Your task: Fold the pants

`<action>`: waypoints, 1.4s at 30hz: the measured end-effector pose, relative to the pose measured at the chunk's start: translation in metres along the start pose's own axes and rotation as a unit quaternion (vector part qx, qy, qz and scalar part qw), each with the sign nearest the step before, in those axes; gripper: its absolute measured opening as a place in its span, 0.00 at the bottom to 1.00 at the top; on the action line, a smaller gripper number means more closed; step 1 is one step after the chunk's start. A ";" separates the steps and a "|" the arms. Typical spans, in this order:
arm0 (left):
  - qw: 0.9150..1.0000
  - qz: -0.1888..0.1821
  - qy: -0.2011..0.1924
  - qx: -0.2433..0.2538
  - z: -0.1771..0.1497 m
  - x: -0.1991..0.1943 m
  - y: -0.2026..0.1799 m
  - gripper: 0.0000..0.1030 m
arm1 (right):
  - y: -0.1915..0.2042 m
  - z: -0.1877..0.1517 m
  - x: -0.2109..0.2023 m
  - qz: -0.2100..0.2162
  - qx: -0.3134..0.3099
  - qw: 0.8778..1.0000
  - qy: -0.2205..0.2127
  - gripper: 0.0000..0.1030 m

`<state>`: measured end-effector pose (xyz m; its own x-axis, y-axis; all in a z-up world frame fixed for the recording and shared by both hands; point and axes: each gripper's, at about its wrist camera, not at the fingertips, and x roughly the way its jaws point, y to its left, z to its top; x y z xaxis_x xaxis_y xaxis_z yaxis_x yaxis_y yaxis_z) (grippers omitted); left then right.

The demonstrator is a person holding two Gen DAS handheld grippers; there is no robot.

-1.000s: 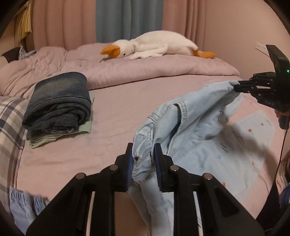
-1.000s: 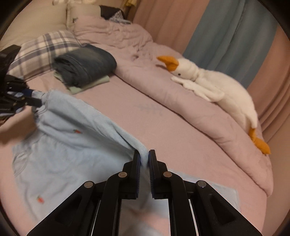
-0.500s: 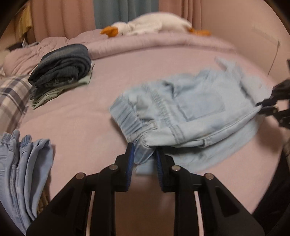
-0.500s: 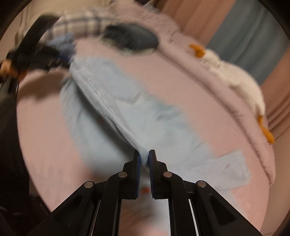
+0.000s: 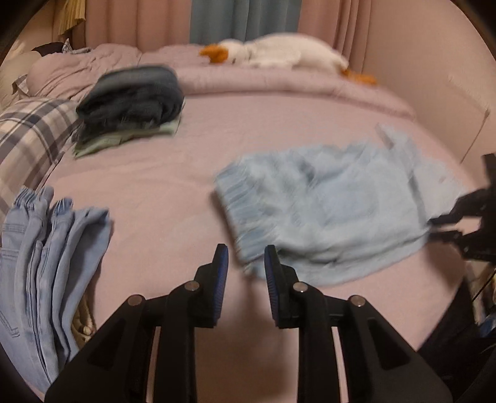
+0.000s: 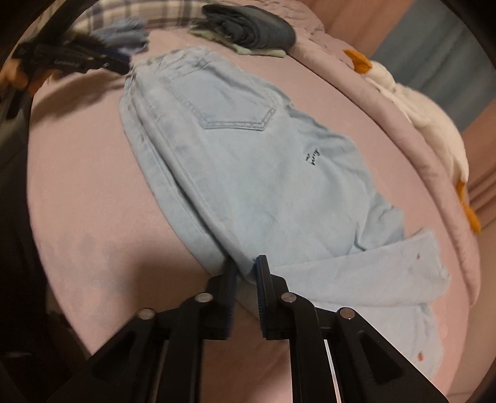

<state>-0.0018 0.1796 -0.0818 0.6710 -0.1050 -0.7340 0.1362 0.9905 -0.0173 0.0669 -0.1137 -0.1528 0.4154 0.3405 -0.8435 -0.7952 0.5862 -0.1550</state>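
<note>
Light-blue denim pants (image 5: 325, 217) (image 6: 248, 161) lie folded lengthwise on the pink bed (image 5: 155, 192), back pocket up. My left gripper (image 5: 246, 266) (image 6: 122, 63) is at the elastic waistband corner, its jaws narrowly apart and closing. The corner sits between the tips against the right pad, but blur hides whether both pads press. My right gripper (image 6: 246, 268) (image 5: 434, 226) is at the folded edge near the legs. Its jaws are opening, with the fold still lying between the fingers.
A stack of dark folded jeans (image 5: 130, 93) (image 6: 248, 28) stands at the far side by a plaid pillow (image 5: 28, 130). More light-blue denim (image 5: 46, 263) hangs over the bed's near-left edge. A white plush goose (image 5: 279, 55) (image 6: 434, 124) lies on the duvet by the curtains.
The pants hung stretched between both grippers and now lie flat on the bed. Both grippers came down with them. The right jaws stand wider than before.
</note>
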 end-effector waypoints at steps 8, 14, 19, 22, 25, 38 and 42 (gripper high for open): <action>0.994 -0.090 0.010 0.052 0.039 0.041 -0.104 0.24 | -0.050 0.032 -0.004 0.031 0.132 0.989 -0.062 0.16; 0.985 -0.111 0.094 0.095 0.000 0.086 -0.142 0.25 | -0.034 0.008 0.036 0.037 0.121 0.992 -0.005 0.17; 0.983 -0.146 0.102 0.048 0.006 0.077 -0.127 0.31 | -0.094 -0.009 0.015 0.136 0.237 0.961 -0.041 0.18; 0.984 -0.145 0.101 0.034 0.013 0.076 -0.135 0.38 | -0.165 -0.016 0.003 0.106 0.335 0.933 -0.080 0.33; 0.978 -0.184 0.091 0.024 0.026 0.080 -0.154 0.40 | -0.233 -0.016 0.008 0.044 0.413 0.905 -0.092 0.49; 0.952 -0.256 0.129 0.110 0.036 0.122 -0.257 0.38 | -0.351 0.028 0.125 -0.056 0.464 0.882 0.055 0.36; 0.957 -0.236 0.121 0.117 0.034 0.125 -0.258 0.23 | -0.355 0.011 0.102 -0.049 0.477 0.878 0.005 0.04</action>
<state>0.0719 -0.0919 -0.1462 0.3095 -0.4852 -0.8178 0.5616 0.7873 -0.2545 0.3965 -0.2794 -0.1782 0.4539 0.2511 -0.8550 -0.0233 0.9625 0.2703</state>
